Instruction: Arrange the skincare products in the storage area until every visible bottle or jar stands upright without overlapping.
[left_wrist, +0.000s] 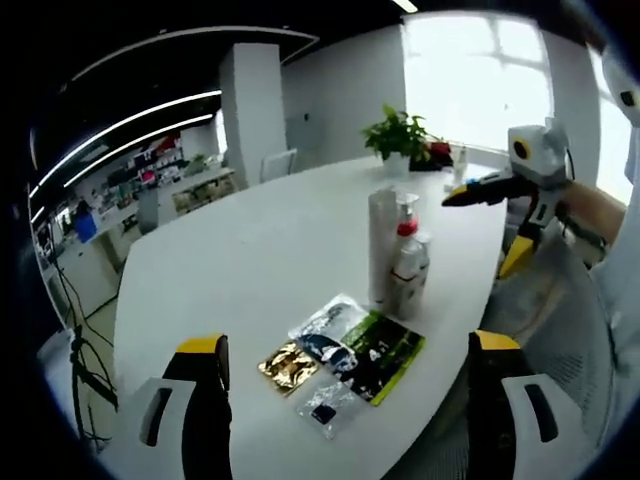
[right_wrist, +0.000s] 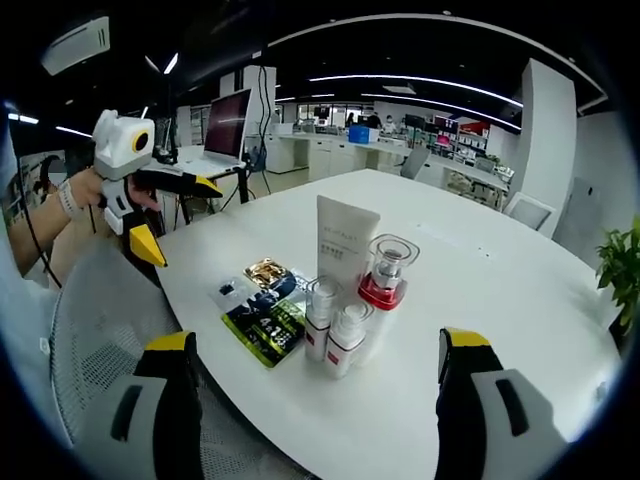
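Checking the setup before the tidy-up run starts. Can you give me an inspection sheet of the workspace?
Surface: white table, bare beyond the products.
Job's things: tall white tube, red-collared pump bottle and two small white bottles, all upright, tightly clustered.
Clutter: flat sachets lying beside the cluster.
Grippers: left tool and right tool both open, holding nothing, off the table edge.
Cables: hanging at a desk beyond the table.
Surroundings: potted plant, mesh chair, office desks, monitor.
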